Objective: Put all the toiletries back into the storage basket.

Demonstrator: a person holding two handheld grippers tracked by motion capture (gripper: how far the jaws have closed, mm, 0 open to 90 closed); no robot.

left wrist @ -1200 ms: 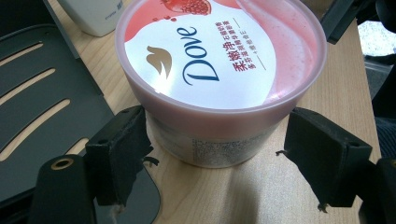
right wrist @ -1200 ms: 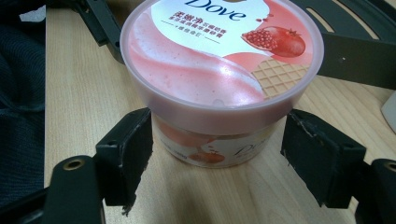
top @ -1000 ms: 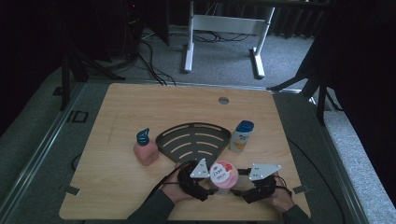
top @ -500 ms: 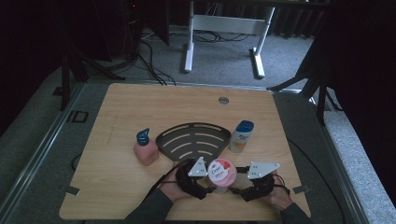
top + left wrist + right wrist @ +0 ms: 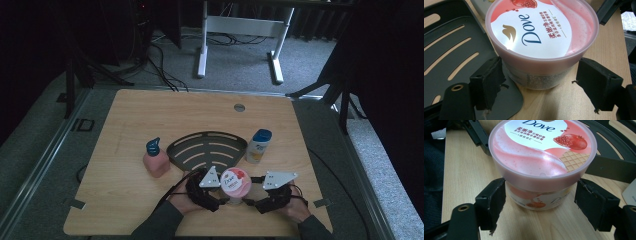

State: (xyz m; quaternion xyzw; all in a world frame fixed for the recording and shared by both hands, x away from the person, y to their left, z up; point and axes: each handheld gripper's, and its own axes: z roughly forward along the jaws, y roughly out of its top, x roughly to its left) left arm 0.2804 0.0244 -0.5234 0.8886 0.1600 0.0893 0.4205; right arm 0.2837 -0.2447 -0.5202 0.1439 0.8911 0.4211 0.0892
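The pink Dove tub (image 5: 235,181) stands upright on the wooden table (image 5: 150,115) near its front edge, at about 6 o'clock. The left gripper (image 5: 221,196) comes at it from 9 o'clock and the right gripper (image 5: 248,201) from 3 o'clock. In the left gripper view, the jaws are wide apart around the tub (image 5: 541,40) — one pad is right by its wall and the other stands clear. In the right gripper view, both pads sit very close to the tub (image 5: 541,162), but I cannot tell if they press it.

The black slotted tray (image 5: 207,150) lies just behind the tub at 12 o'clock. The pink bottle (image 5: 156,159) is at 10 o'clock and the blue-capped bottle (image 5: 259,146) at 1 o'clock. The far half of the table is bare wood.
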